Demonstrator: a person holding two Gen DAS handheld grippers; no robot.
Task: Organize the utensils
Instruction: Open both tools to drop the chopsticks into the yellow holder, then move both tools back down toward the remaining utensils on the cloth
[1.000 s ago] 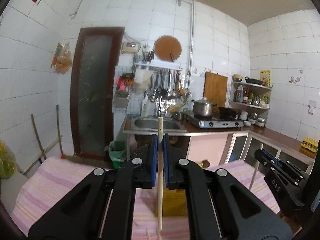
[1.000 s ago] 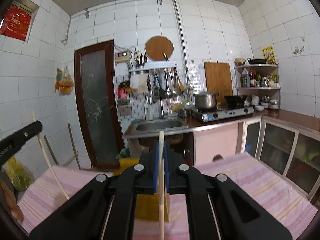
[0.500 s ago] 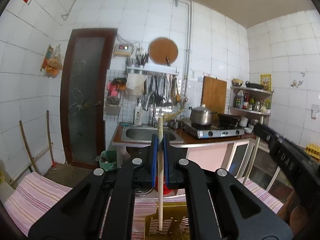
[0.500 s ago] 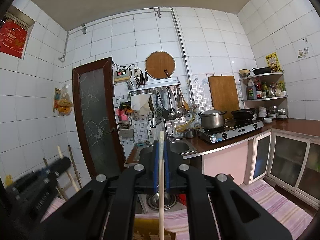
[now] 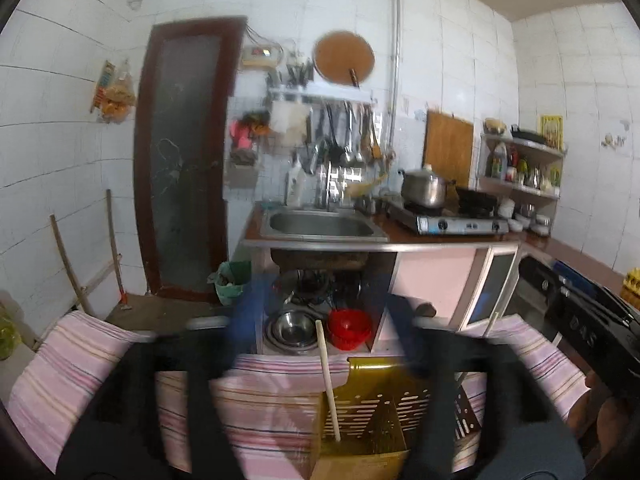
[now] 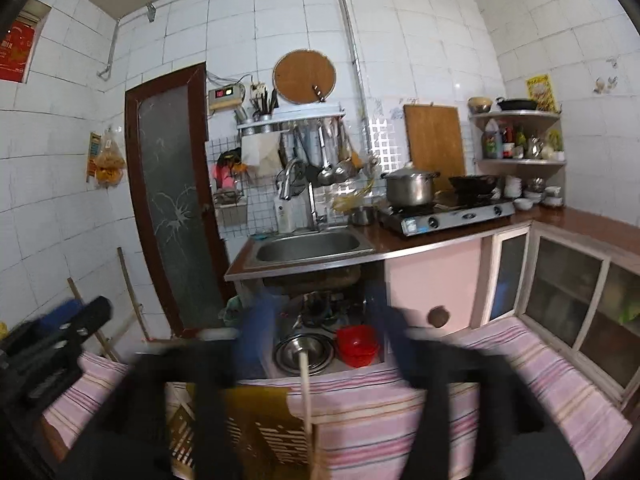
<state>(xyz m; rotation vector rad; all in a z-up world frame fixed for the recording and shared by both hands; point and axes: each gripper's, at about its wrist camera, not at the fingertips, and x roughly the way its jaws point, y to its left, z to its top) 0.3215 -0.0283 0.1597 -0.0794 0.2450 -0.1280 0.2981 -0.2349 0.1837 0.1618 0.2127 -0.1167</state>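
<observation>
Both chopsticks were at the yellow perforated holder (image 5: 362,412) on the striped table (image 5: 80,364); the left chopstick (image 5: 328,380) stood inside it; the right chopstick (image 6: 306,396) stood at its edge, its foot unseen. The left hand-held gripper (image 5: 320,336) and right hand-held gripper (image 6: 320,332) were opening, pads clear of the sticks; a second earlier both were clamped on them. Any further utensils: none visible.
</observation>
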